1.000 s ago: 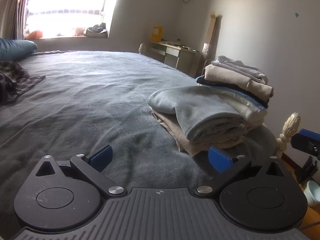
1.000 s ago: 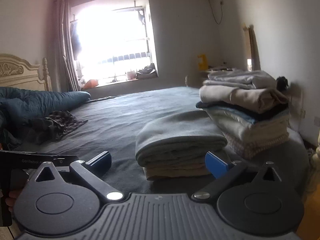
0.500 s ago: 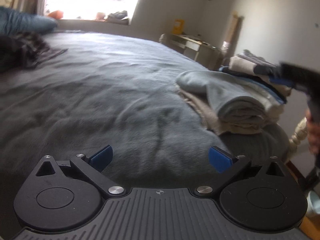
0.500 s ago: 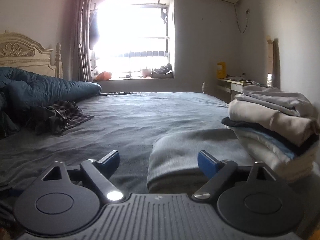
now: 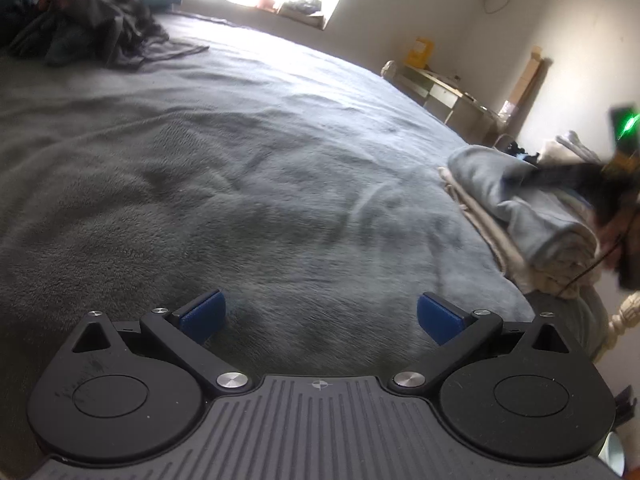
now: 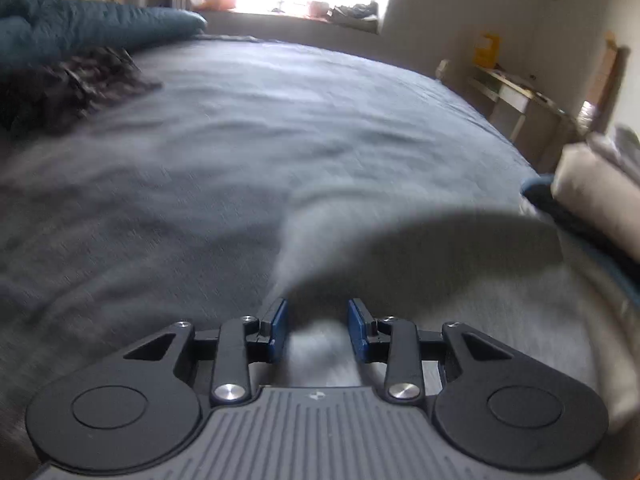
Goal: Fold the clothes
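Note:
My left gripper (image 5: 320, 316) is open, low over the grey bed blanket (image 5: 240, 160), with nothing between its blue pads. A folded grey garment (image 5: 520, 208) lies on a beige one at the bed's right edge. My right gripper (image 6: 318, 326) hovers right over that grey garment (image 6: 420, 248); its jaws are closing and stand narrow, grey cloth showing in the gap, but the blur hides whether the pads touch it. In the left wrist view the right gripper (image 5: 600, 184) is a dark blur above the pile. Dark crumpled clothes (image 5: 92, 28) (image 6: 72, 84) lie at the far left.
A taller stack of folded clothes (image 6: 592, 196) stands just right of the grey pile. A teal duvet (image 6: 80, 28) lies at the head of the bed. A desk (image 5: 448, 92) stands by the far wall, and a carved bedpost (image 5: 624, 316) marks the near right corner.
The right gripper's jaws went from wide to narrow while it swung over the folded grey pile. The left gripper sank closer to the blanket and rolled; its jaws stayed wide.

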A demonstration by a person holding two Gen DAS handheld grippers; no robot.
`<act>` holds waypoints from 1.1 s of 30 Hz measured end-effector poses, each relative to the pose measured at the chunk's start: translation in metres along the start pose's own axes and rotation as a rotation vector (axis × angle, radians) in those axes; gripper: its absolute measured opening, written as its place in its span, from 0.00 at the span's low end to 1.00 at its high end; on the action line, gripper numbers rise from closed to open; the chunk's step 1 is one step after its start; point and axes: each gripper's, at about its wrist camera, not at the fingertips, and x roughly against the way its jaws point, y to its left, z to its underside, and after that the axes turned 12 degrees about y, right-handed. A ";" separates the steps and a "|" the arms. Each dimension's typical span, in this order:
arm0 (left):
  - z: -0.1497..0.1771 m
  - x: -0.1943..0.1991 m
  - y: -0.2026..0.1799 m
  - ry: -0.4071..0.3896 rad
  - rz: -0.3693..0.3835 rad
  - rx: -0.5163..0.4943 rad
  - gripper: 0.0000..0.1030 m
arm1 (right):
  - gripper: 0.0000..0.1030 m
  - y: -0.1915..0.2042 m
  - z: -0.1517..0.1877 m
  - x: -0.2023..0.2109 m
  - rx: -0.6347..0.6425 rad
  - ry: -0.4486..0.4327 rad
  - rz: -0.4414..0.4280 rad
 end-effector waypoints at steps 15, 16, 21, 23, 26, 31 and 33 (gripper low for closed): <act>-0.003 -0.006 0.005 -0.001 0.012 -0.008 1.00 | 0.36 -0.032 -0.038 -0.025 -0.075 -0.013 -0.035; -0.003 -0.005 0.005 -0.001 0.012 -0.007 1.00 | 0.36 -0.031 -0.032 -0.008 -0.066 -0.030 -0.055; -0.002 0.000 0.001 0.002 0.019 0.002 1.00 | 0.36 -0.022 0.032 0.022 0.049 0.017 -0.061; -0.001 0.002 0.000 0.006 0.025 0.003 1.00 | 0.36 -0.017 0.060 0.022 0.104 0.040 -0.045; 0.000 0.006 -0.005 0.015 0.017 0.002 1.00 | 0.37 -0.015 0.079 0.020 0.130 -0.004 -0.031; 0.005 0.018 -0.014 -0.004 0.007 -0.007 1.00 | 0.37 -0.010 0.088 0.050 0.147 -0.103 -0.041; 0.007 0.020 -0.018 -0.006 0.006 -0.011 1.00 | 0.39 -0.010 0.101 0.038 0.184 -0.079 -0.014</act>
